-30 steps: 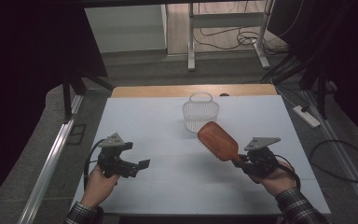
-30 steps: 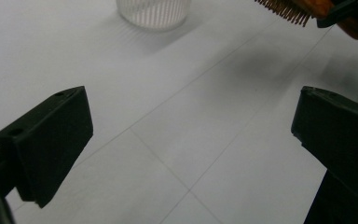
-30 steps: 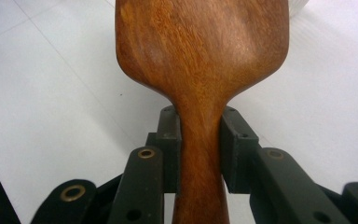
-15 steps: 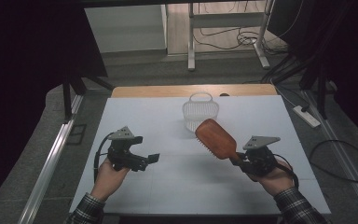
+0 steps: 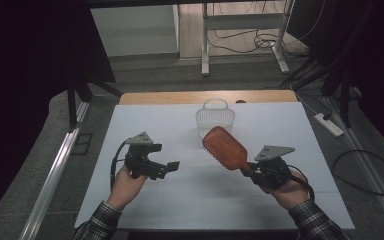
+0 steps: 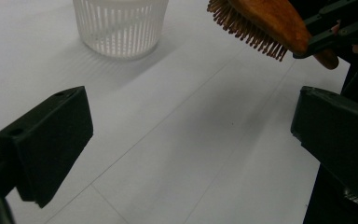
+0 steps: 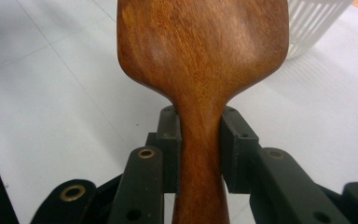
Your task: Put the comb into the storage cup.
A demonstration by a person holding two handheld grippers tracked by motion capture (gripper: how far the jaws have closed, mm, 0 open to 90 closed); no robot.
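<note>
**Wooden hairbrush held by its handle, head aimed up and away toward the basket**

The wooden hairbrush (image 5: pixel 225 148) is off the desk (image 5: pixel 200 200), clamped at its narrow handle by the right gripper (image 5: pixel 254 171), whose jaws press on either side of the wood, as the right gripper view shows (image 7: pixel 200 149). Its long axis runs from the person's right hand (image 5: pixel 285 187) diagonally forward and to the left in the high view, the broad oval head leading and raised above the handle. The smooth wooden back faces up; in the left gripper view the bristles (image 6: pixel 247 30) point down at the desk.

To the left, well apart from the brush, the left gripper (image 5: pixel 172 167) hangs over the white desk with its jaws wide and nothing between them (image 6: pixel 186 140), pointing across toward the brush.

Farther off, the white slatted plastic basket (image 5: pixel 215 120) stands upright on the desk, just beyond the head of the brush. Behind it lies the desk's bare wooden edge (image 5: pixel 170 97).
</note>
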